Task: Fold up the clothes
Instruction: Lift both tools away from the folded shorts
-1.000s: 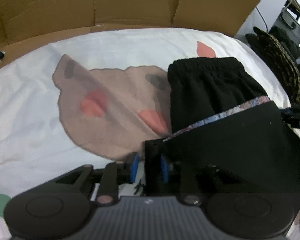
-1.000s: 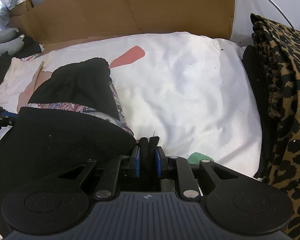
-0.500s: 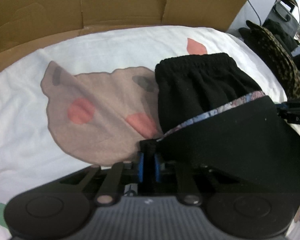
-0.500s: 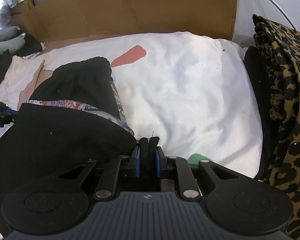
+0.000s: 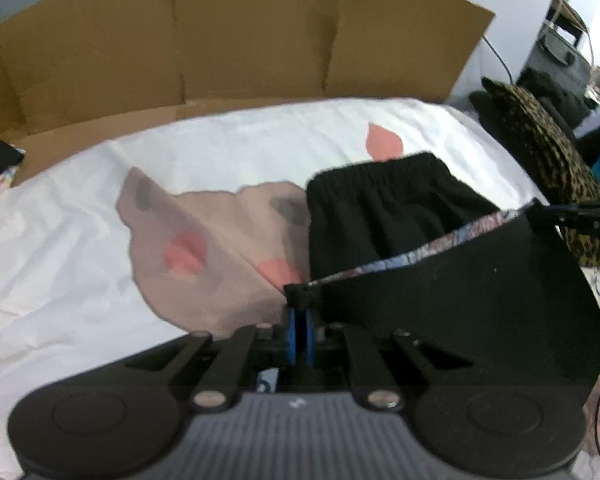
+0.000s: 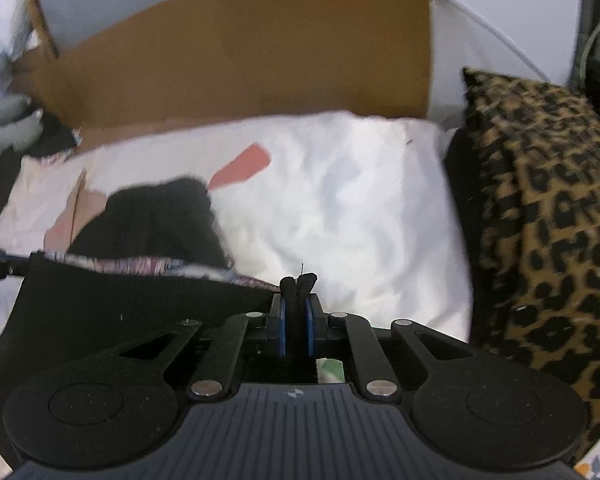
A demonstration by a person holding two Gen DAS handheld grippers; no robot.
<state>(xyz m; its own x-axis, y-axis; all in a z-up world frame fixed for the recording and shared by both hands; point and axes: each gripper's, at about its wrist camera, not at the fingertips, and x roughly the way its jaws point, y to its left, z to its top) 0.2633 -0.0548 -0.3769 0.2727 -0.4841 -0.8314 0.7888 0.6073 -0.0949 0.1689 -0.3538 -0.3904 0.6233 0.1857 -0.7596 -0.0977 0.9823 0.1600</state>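
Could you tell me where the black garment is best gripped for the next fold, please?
By its two near hem corners, from the near side, as the left gripper and right gripper do: the black garment hangs taut between them, waistband lying far on the bedsheet.

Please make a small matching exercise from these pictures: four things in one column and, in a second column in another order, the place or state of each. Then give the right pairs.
Things
1. black garment with an elastic waistband
2. left gripper
3. leopard-print fabric
4. brown cardboard sheet

Places or states
A. heaped beside the right edge of the white printed bedsheet
B. stands upright behind the bedsheet
C. shut on a corner of black cloth
D. partly folded, its near edge lifted and held at both corners

Pairs: 1-D, 2-C, 3-A, 4-B. The right gripper pinches the other corner.
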